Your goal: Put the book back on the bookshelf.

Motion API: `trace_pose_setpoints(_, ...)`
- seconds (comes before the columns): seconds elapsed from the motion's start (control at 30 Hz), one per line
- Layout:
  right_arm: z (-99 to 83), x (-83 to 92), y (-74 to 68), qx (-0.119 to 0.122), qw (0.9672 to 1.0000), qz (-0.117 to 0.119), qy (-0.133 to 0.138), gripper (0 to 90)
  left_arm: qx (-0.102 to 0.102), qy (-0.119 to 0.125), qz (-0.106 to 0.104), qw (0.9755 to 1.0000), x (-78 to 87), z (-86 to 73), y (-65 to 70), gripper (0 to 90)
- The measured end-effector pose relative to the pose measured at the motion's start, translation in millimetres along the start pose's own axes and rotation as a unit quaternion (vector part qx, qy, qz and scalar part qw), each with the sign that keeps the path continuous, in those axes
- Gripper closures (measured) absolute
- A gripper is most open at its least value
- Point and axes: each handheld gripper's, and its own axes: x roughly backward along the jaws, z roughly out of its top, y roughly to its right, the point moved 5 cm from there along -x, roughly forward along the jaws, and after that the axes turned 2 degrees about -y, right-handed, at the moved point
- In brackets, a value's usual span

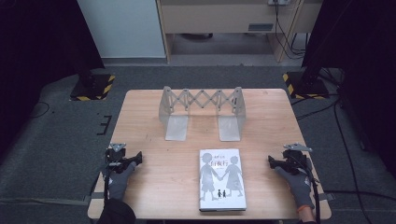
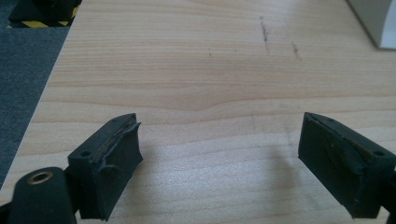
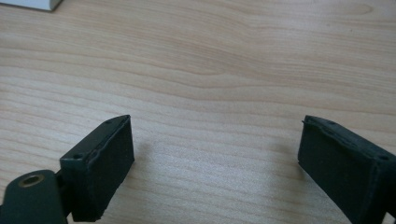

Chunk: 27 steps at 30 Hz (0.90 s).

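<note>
While the white hardcover book with two grey silhouetted figures lay flat at the near edge of the light wooden table, it sat between the left gripper and the right gripper, apart from both. Both stood wide open, holding nothing. Beyond the book stood a grey metal expanding bookend rack.

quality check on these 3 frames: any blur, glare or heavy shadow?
High view: dark at both upper corners, the table evenly lit, the book cover readable, no glare. Left gripper view: the left gripper jaws sharp, soft shadows beneath. Right gripper view: the right gripper jaws sharp, wood grain softens toward the top.
</note>
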Motion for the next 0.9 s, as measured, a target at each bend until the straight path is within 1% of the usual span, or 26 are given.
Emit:
trace_pose_setpoints(0.1, 3.9, 5.1, -2.2, -0.008, 0.9998, 0.009, 0.016, 12.7, 0.000, 0.008, -0.010, 0.9999, 4.2, 1.5, 6.8, 13.1)
trace_pose_setpoints(0.17, 5.8, 9.8, -3.8, -0.012, 0.9995, 0.019, 0.023, 13.2, -0.001, 0.014, -0.014, 0.9998, 7.2, 3.0, 12.1, 13.3)
trace_pose_setpoints(0.23, 7.3, 13.1, -5.7, -0.016, 0.9992, 0.022, 0.029, 14.2, -0.006, 0.020, -0.018, 0.9996, 10.1, 4.3, 17.3, 13.5)
trace_pose_setpoints(0.27, 7.9, 14.5, -6.5, -0.014, 0.9991, 0.024, 0.033, 14.3, -0.006, 0.020, -0.018, 0.9996, 10.1, 4.3, 17.3, 13.6)
trace_pose_setpoints(0.3, 8.6, 16.2, -7.8, -0.016, 0.9989, 0.025, 0.035, 14.5, -0.010, 0.025, -0.026, 0.9993, 13.4, 5.5, 23.6, 13.7)
trace_pose_setpoints(0.47, 10.7, 21.5, -11.9, -0.015, 0.9984, 0.034, 0.044, 15.1, -0.021, 0.034, -0.038, 0.9985, 19.2, 7.1, 35.6, 13.7)
trace_pose_setpoints(0.53, 11.3, 23.4, -14.0, -0.018, 0.9981, 0.038, 0.045, 15.1, -0.020, 0.040, -0.045, 0.9980, 22.1, 8.3, 40.6, 13.8)
trace_pose_setpoints(0.6, 11.7, 24.7, -15.1, -0.017, 0.9980, 0.039, 0.047, 15.3, -0.021, 0.042, -0.047, 0.9978, 23.0, 8.6, 42.1, 14.0)
trace_pose_setpoints(0.63, 12.6, 27.6, -17.7, -0.016, 0.9975, 0.046, 0.051, 15.7, -0.024, 0.044, -0.053, 0.9973, 25.3, 8.9, 46.1, 14.1)
trace_pose_setpoints(0.67, 13.0, 28.6, -18.6, -0.014, 0.9974, 0.047, 0.054, 15.7, -0.025, 0.046, -0.055, 0.9971, 26.4, 8.8, 48.0, 14.2)
trace_pose_setpoints(0.73, 14.3, 31.7, -22.4, -0.018, 0.9968, 0.052, 0.058, 16.0, -0.026, 0.046, -0.064, 0.9966, 29.1, 7.8, 52.5, 14.5)
trace_pose_setpoints(0.8, 15.2, 35.0, -26.8, -0.017, 0.9962, 0.058, 0.063, 16.3, -0.026, 0.048, -0.070, 0.9960, 31.3, 7.5, 55.9, 14.7)
trace_pose_setpoints(0.9, 16.5, 38.6, -34.5, -0.007, 0.9954, 0.067, 0.068, 17.0, -0.028, 0.051, -0.076, 0.9954, 34.0, 7.7, 59.6, 14.9)
